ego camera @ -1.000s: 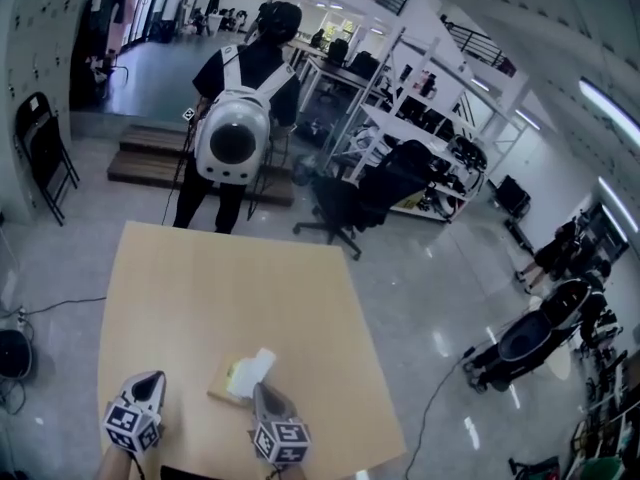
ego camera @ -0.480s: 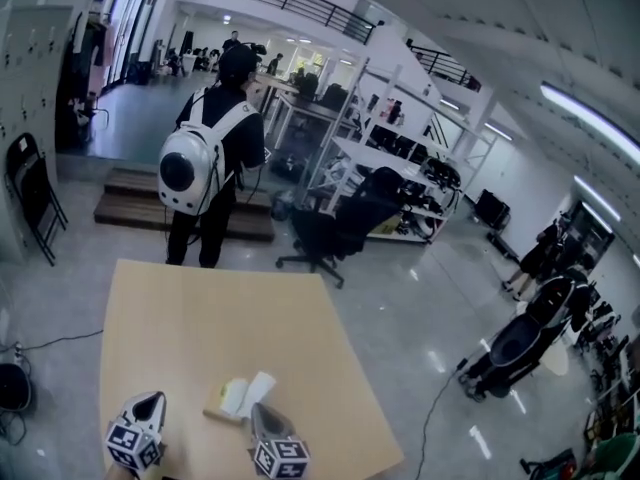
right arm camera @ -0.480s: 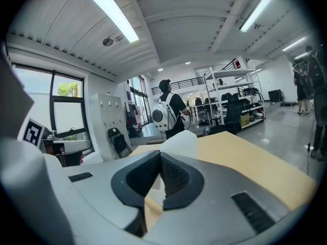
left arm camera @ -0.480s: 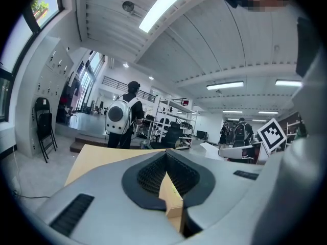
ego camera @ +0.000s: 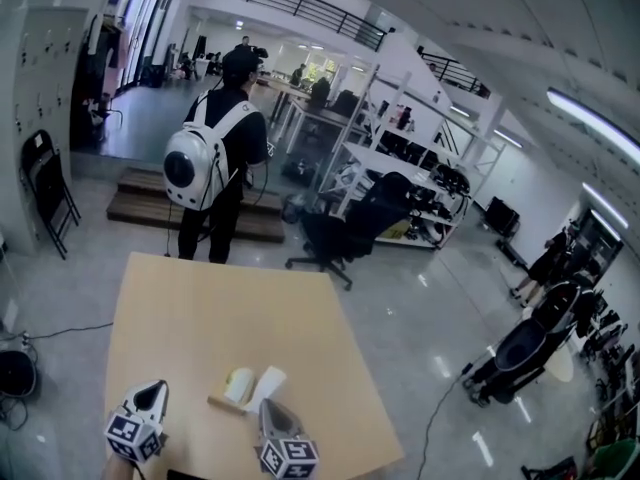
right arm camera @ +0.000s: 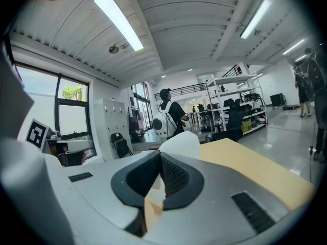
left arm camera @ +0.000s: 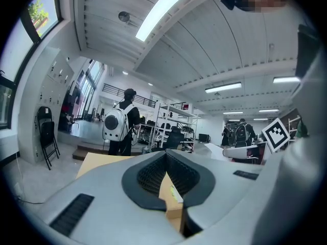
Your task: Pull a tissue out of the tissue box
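Tissue (ego camera: 270,380) stands proud of tissue box (ego camera: 231,389), near front of surface (ego camera: 200,298). My right gripper (ego camera: 266,406) fingers pinch it w/ thin grip for pull-out; left gripper (ego camera: 155,389) fingers closed, empty, apart from box.

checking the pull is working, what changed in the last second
The right gripper, shut on the white paper tissue, has drawn slightly back toward the near edge of the light wooden table, and the tissue now leans away from the flat tan tissue box toward it. The box and the left gripper look unchanged.
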